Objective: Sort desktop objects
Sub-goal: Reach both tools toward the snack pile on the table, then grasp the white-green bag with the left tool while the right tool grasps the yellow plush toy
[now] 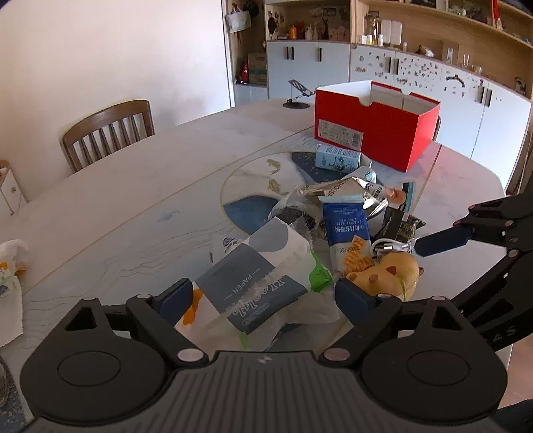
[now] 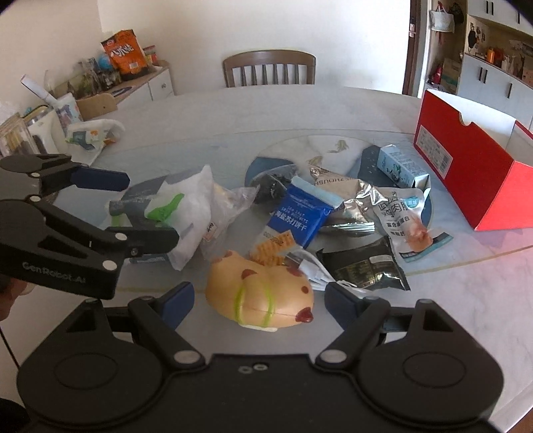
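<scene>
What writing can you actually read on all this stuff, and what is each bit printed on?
"PAPER": grey band of the tissue pack.
"海盐苏打饼干": blue cracker packet.
"鸡肉脯", "富含蛋白": white snack pouch.
"GenRobot.AI": side of the left gripper.
Barcode label on the red box: too small to read.
Small blue carton and black packet: print blurred.

a brown wooden slat-back chair [image 2: 269, 68] stands behind the pale marbled table [image 1: 110, 186]. white cabinet doors [image 1: 416, 76] sit under wooden wall shelves [image 1: 433, 20], and an orange snack bag [image 2: 125, 55] stands on a white side cabinet [image 2: 150, 85].
</scene>
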`<move>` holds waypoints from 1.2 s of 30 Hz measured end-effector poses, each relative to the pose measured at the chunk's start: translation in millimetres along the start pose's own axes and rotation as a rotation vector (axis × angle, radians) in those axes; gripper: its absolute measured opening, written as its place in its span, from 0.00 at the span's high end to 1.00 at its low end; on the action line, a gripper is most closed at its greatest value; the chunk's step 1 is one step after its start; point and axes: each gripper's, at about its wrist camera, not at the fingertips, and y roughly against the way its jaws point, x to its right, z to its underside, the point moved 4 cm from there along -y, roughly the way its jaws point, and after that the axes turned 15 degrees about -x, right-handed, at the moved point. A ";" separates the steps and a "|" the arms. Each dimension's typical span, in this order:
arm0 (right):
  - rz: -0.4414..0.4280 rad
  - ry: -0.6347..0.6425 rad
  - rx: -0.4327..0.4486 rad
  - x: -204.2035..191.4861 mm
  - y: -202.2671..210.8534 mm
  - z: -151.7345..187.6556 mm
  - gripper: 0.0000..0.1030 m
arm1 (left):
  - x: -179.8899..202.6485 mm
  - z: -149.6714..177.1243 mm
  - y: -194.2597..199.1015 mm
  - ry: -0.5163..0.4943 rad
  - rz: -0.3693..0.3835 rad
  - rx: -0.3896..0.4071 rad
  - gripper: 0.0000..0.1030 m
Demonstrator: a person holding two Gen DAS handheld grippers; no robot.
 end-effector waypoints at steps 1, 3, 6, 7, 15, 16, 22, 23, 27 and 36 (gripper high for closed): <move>0.002 -0.001 -0.001 -1.1 -0.9 -0.8 0.18 | -0.3 -0.3 -0.7 0.000 0.009 0.004 0.14; 0.016 -0.004 -0.004 -1.5 -3.6 -2.5 0.19 | -0.1 -0.7 -1.3 -0.005 0.020 0.009 0.22; 0.018 -0.009 -0.017 -2.1 -7.6 -4.2 0.19 | 0.9 0.0 -3.1 -0.007 0.042 0.007 0.26; 0.020 -0.009 -0.022 -2.6 -9.2 -4.0 0.19 | 0.6 0.3 -3.2 -0.005 0.048 0.009 0.28; 0.023 0.000 -0.034 -6.2 -9.9 -4.8 0.30 | -0.6 -0.4 2.1 0.003 0.072 0.043 0.68; 0.025 0.002 -0.033 -6.5 -9.3 -5.2 0.31 | -0.1 -0.6 3.1 0.001 0.071 0.047 0.70; 0.039 0.027 -0.016 -9.0 -2.6 -5.6 0.34 | -2.7 -2.2 7.8 0.025 0.063 0.065 0.91; 0.041 0.027 -0.014 -8.9 -1.1 -5.2 0.35 | -3.5 -2.2 9.5 0.032 0.063 0.070 0.91; 0.048 0.029 0.002 -8.2 7.8 -5.0 0.35 | -4.1 -2.7 17.2 0.041 0.058 0.091 0.92; 0.061 0.045 0.023 -0.6 29.8 -5.4 0.36 | -0.6 -5.8 36.3 0.070 0.045 0.099 0.92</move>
